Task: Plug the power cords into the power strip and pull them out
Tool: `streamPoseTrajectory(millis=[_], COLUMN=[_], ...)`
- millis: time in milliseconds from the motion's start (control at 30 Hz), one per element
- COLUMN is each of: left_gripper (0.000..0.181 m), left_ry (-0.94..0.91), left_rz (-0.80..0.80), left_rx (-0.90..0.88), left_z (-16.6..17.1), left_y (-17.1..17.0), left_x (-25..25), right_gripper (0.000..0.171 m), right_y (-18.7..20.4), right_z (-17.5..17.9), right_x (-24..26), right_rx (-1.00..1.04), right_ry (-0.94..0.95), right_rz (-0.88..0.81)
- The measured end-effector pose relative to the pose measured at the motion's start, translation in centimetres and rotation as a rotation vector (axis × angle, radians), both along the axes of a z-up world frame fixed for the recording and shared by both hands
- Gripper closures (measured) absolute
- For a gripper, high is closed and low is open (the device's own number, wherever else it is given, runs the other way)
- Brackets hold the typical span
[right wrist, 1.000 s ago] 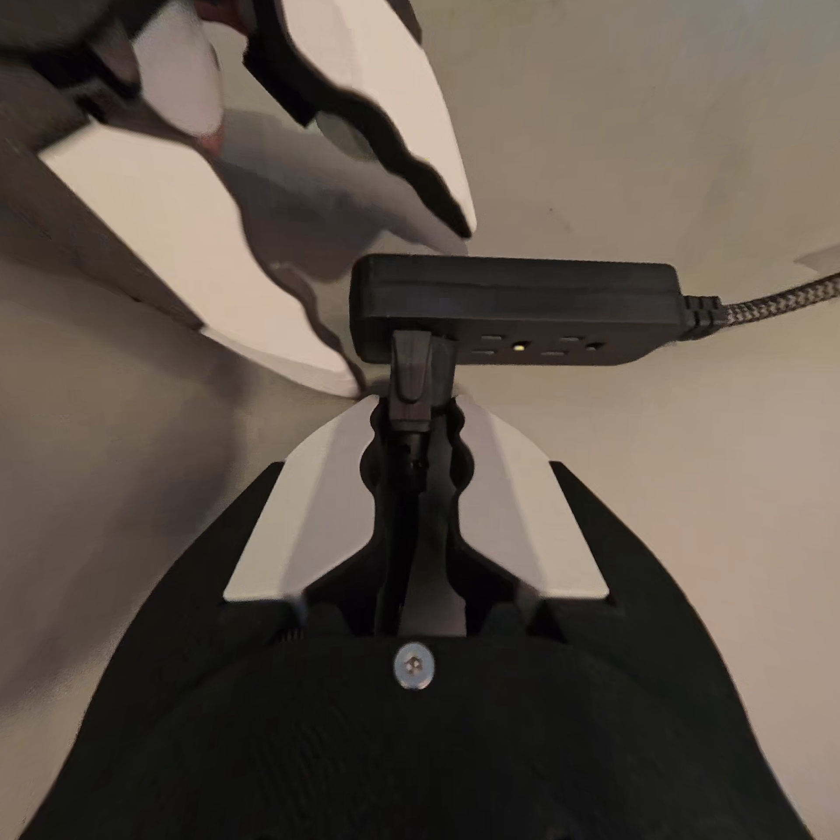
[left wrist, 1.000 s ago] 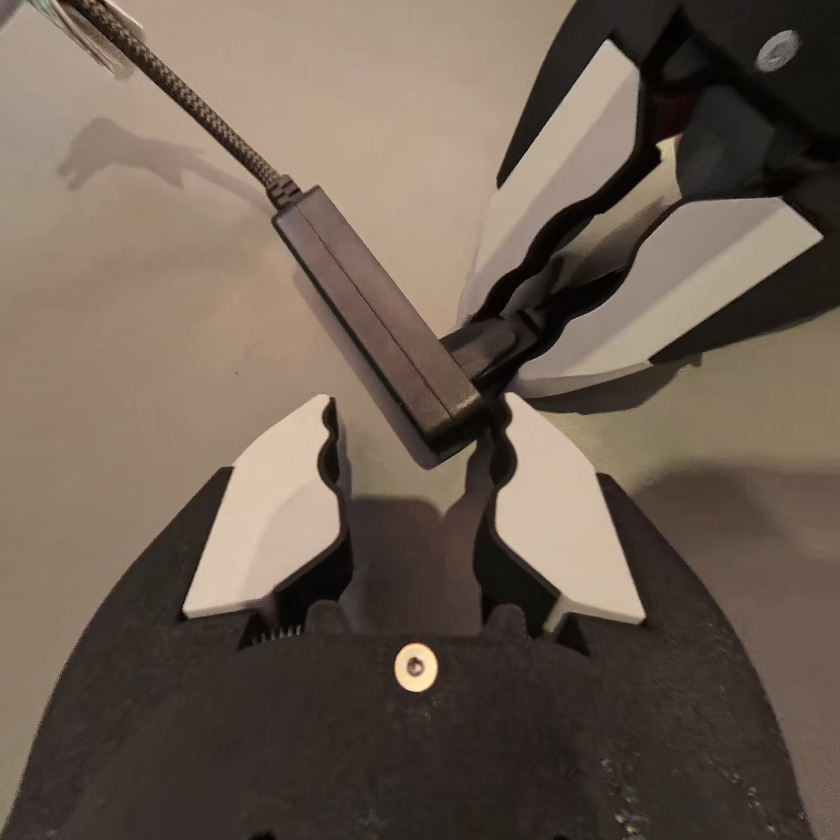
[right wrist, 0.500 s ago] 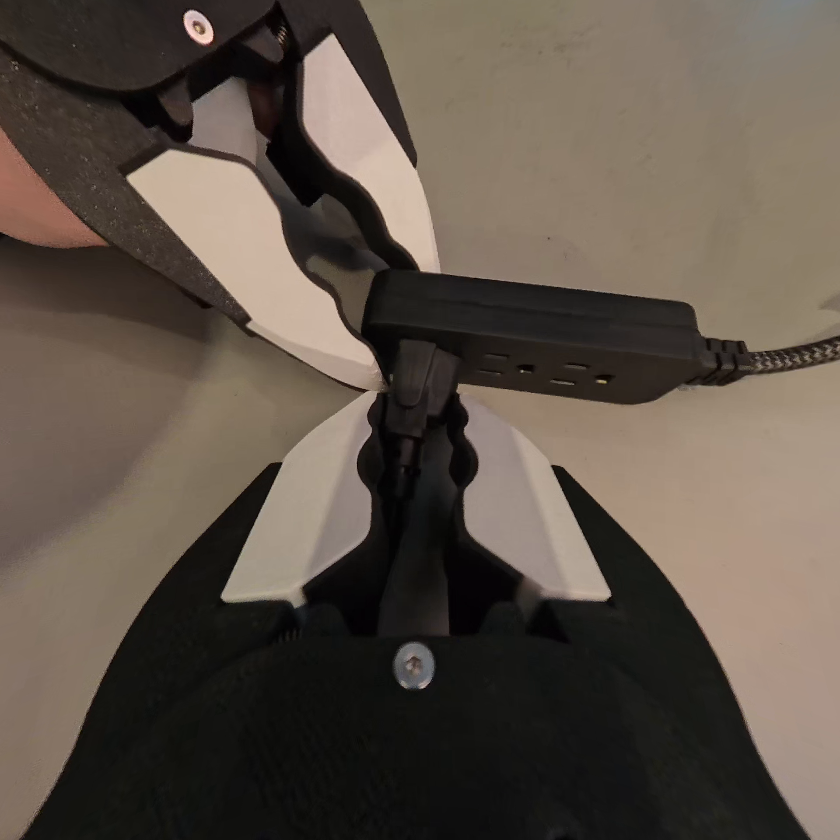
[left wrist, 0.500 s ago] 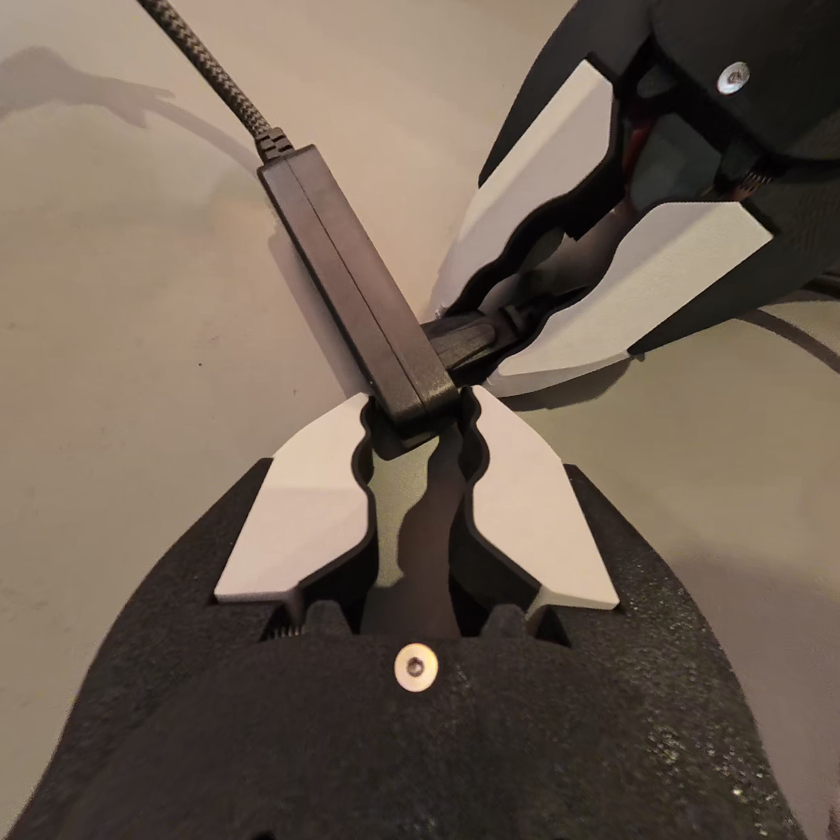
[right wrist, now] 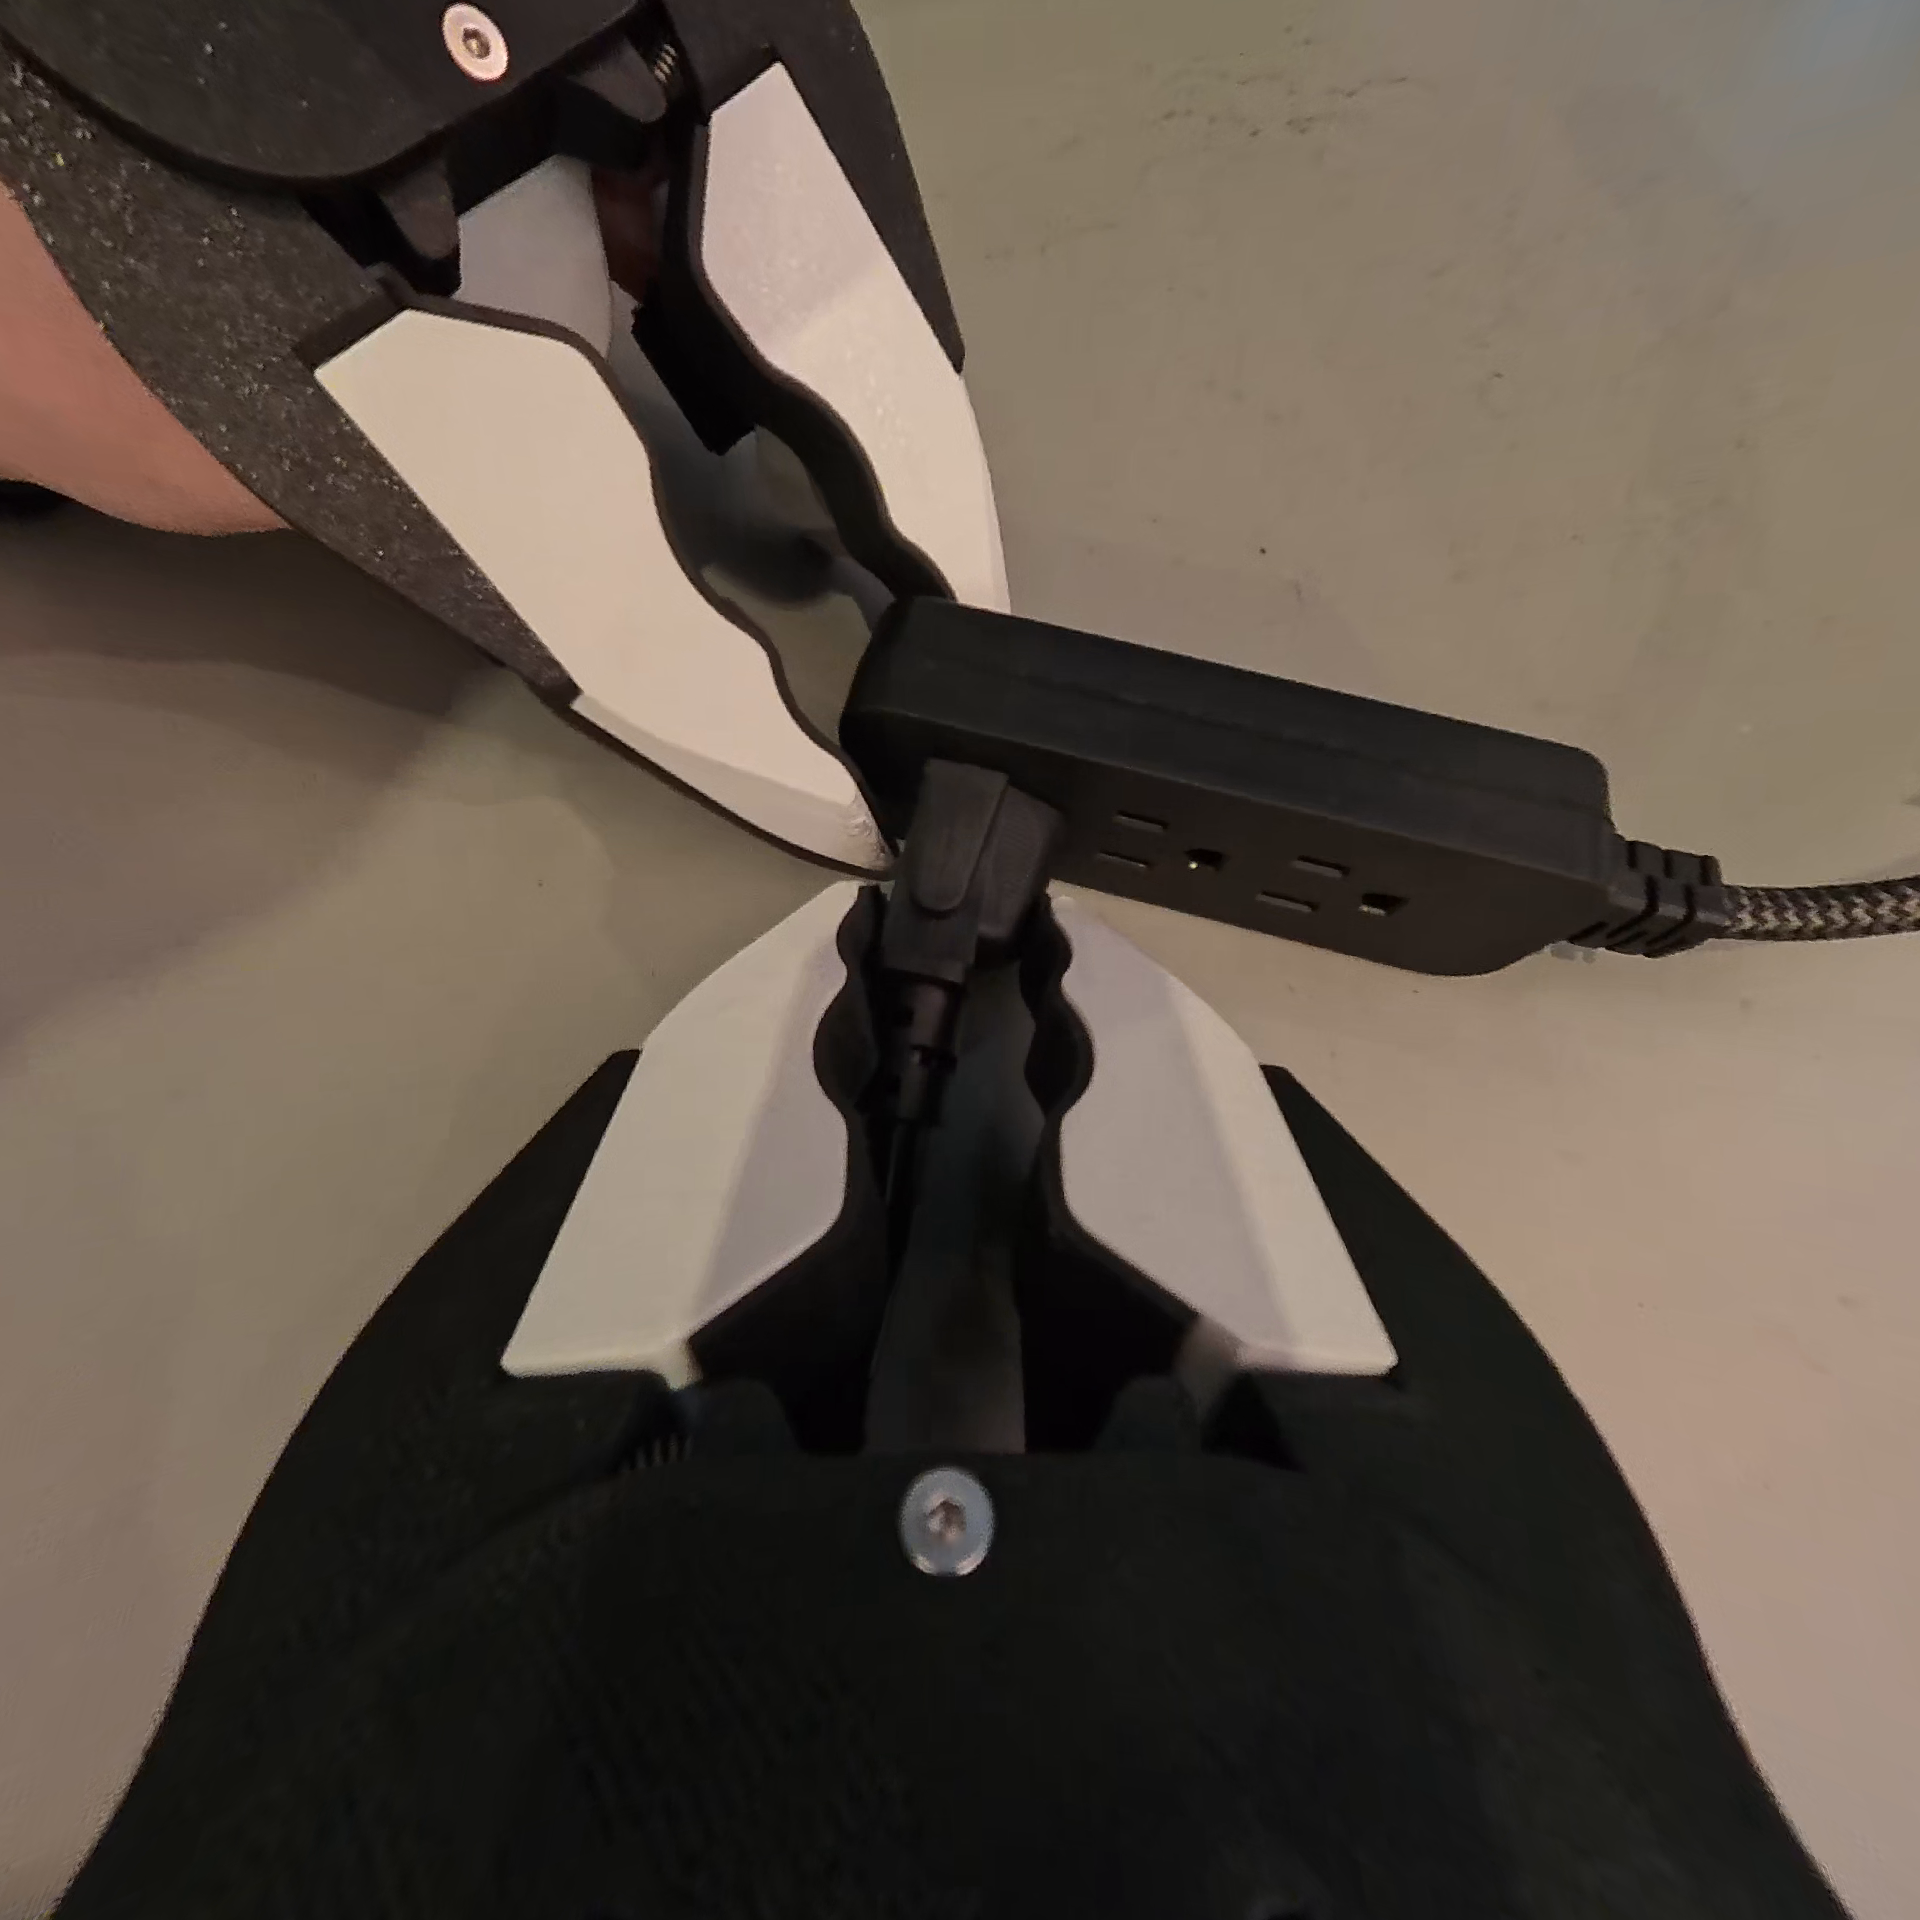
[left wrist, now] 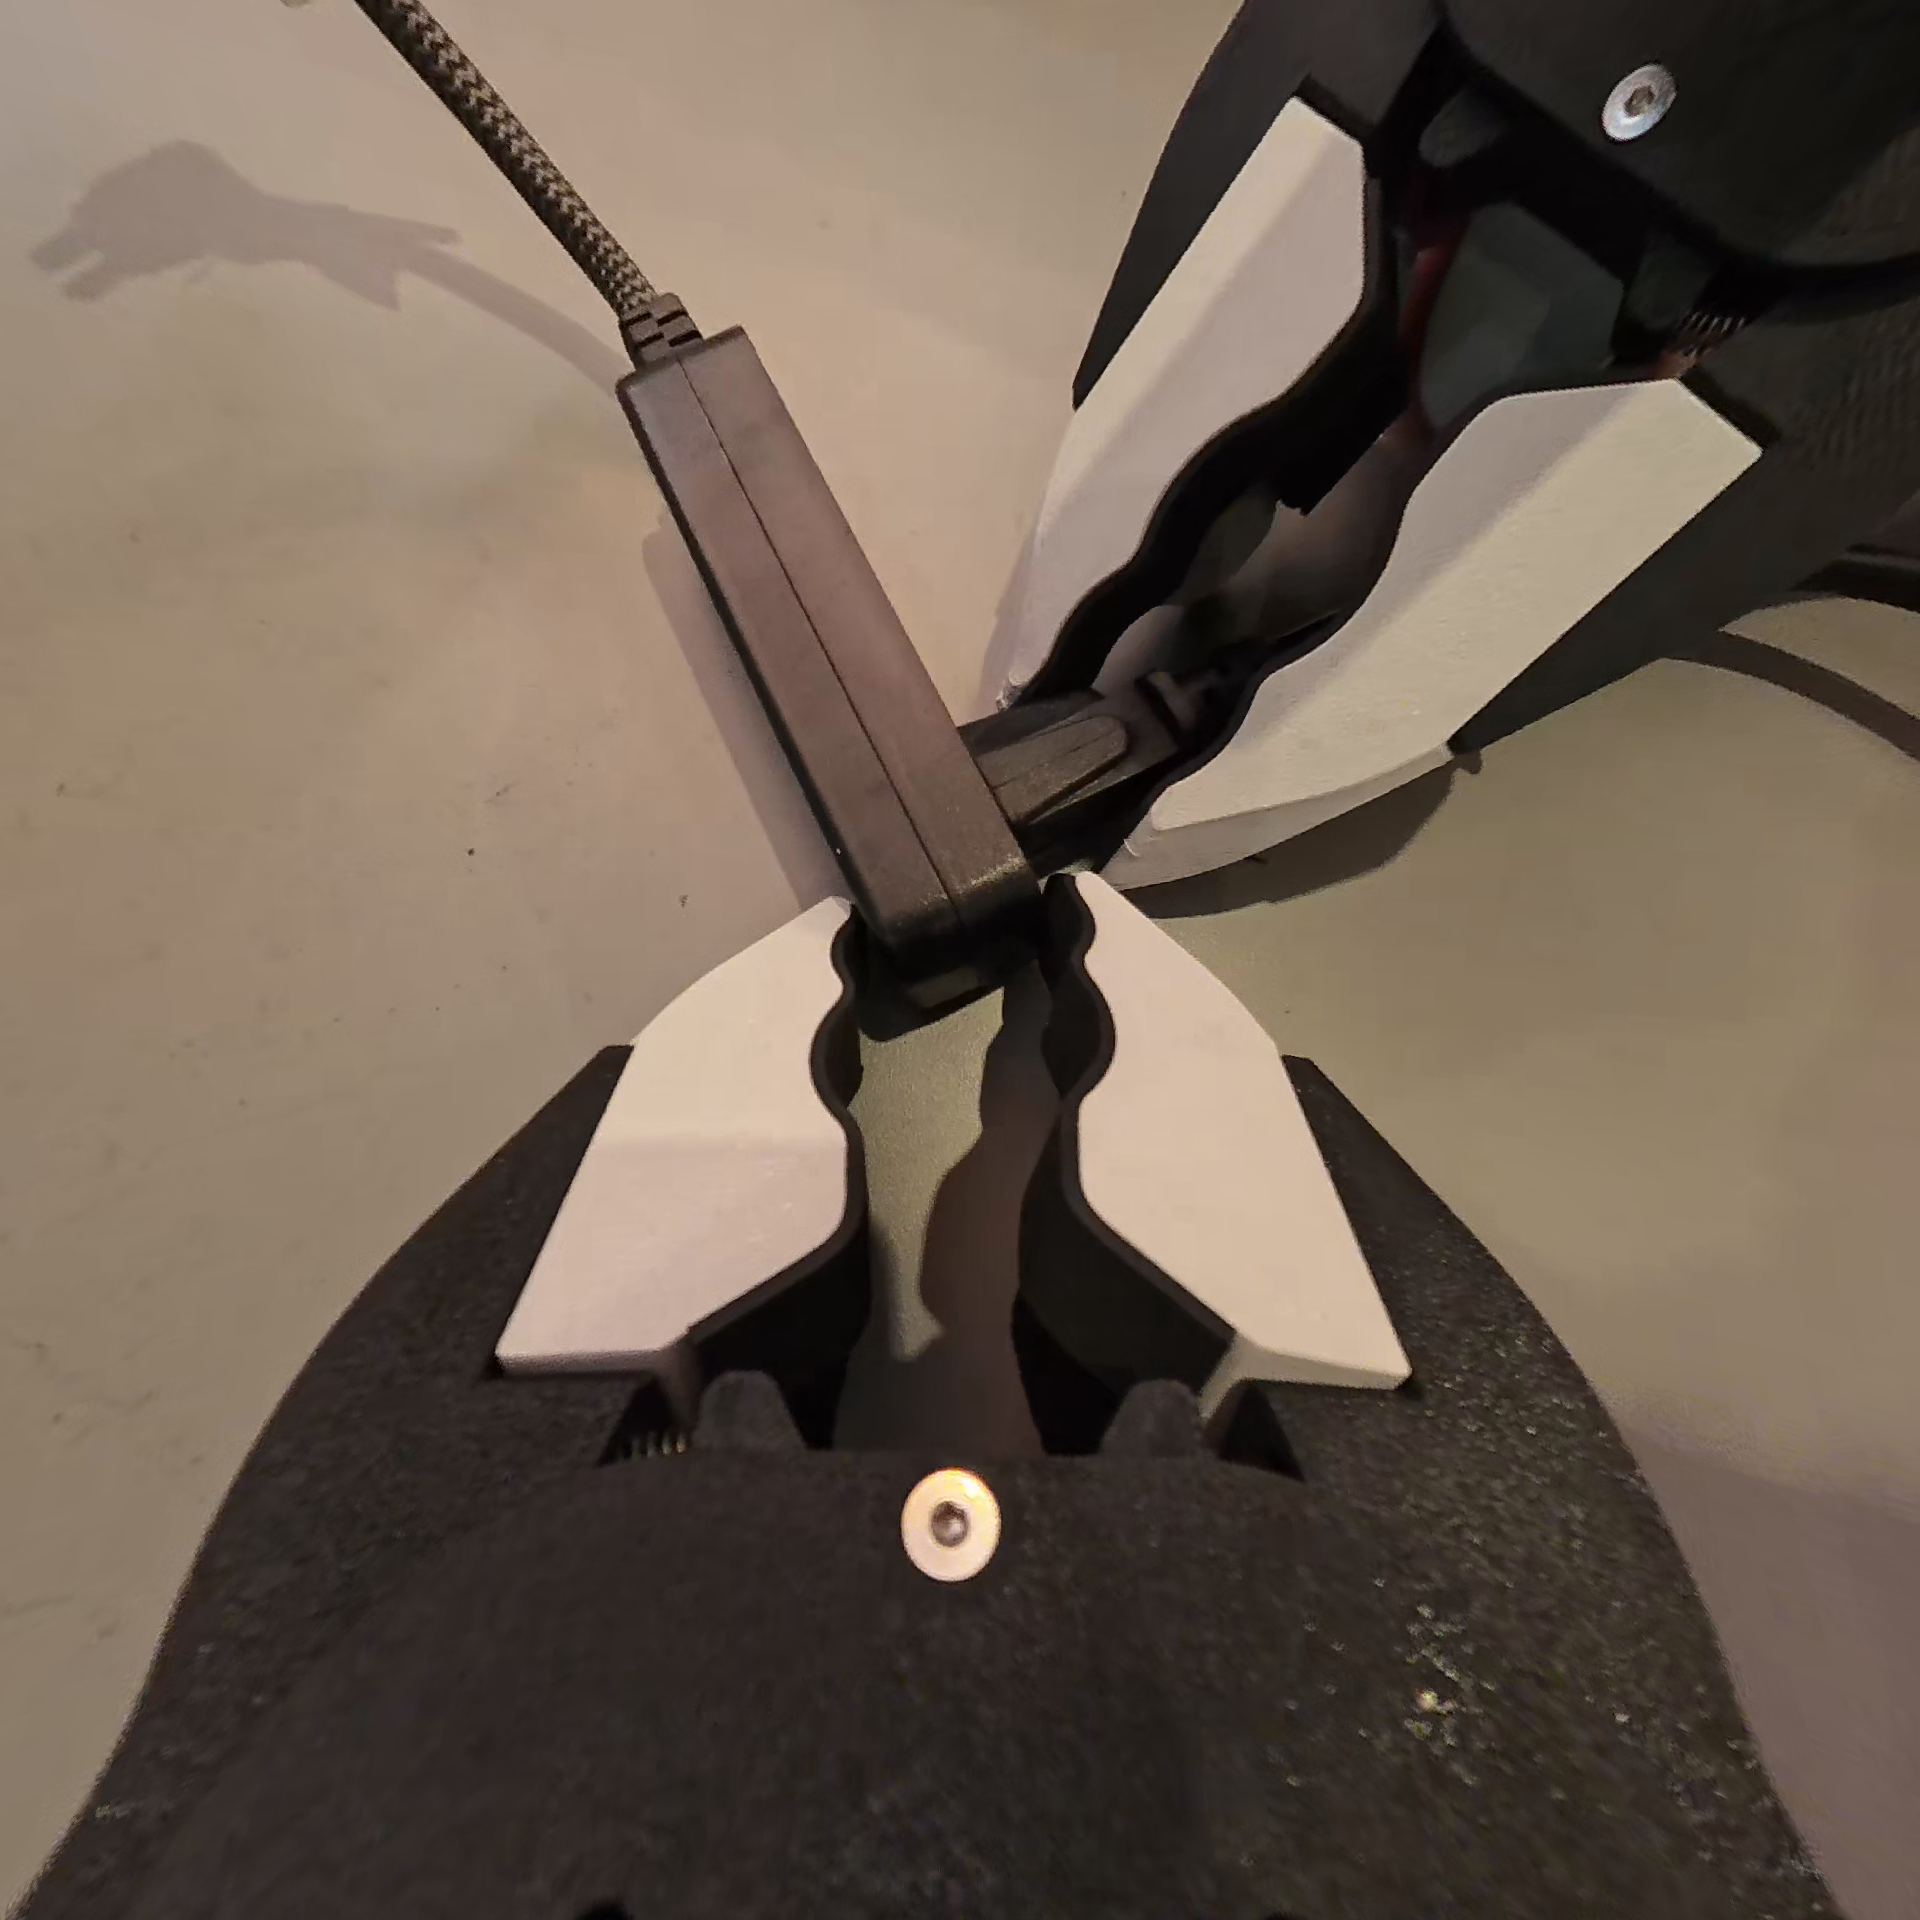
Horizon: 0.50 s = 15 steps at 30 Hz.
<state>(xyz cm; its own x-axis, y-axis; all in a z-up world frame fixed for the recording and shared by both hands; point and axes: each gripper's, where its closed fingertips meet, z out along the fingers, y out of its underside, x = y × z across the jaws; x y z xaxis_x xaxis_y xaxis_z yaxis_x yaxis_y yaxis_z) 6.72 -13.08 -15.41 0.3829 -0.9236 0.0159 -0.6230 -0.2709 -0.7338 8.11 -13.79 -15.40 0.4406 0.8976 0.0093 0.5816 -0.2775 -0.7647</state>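
A: What are the grippers doing?

B: The left gripper (left wrist: 951, 914) pinches the power strip's (left wrist: 821, 634) end. The right gripper (right wrist: 951, 920) pinches the plug (right wrist: 971, 842), stuck in the strip's end socket.

A: What's next?

B: Probably pulling the plug straight out while the strip stays put.

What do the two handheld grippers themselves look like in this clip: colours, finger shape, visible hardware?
Both match. The left gripper and right gripper each have a rough, speckled black body with a silver hex-socket screw at its centre. Two white, faceted fingers taper forward, lined inside with wavy black pads. Small coil springs show at the finger bases. No markings are visible, and no sleeve.
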Motion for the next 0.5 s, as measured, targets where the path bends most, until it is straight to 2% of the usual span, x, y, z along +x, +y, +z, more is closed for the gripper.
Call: streamPoseTrajectory(millis=[333,500], left_gripper=[0.149,0.153], left_ry=[-0.047,-0.026], left_rz=[0.012,0.062], left_rx=[-0.051,-0.048], left_z=[0.32,0.16], left_y=[-0.17,0.37], left_x=[0.04,0.36], right_gripper=[0.141,0.141], right_y=[-0.15,0.16], right_z=[0.13,0.10], right_x=[0.06,0.35], right_rx=[0.065,0.069], right_ry=[-0.019,-0.037], right_rz=[-0.003,-0.135])
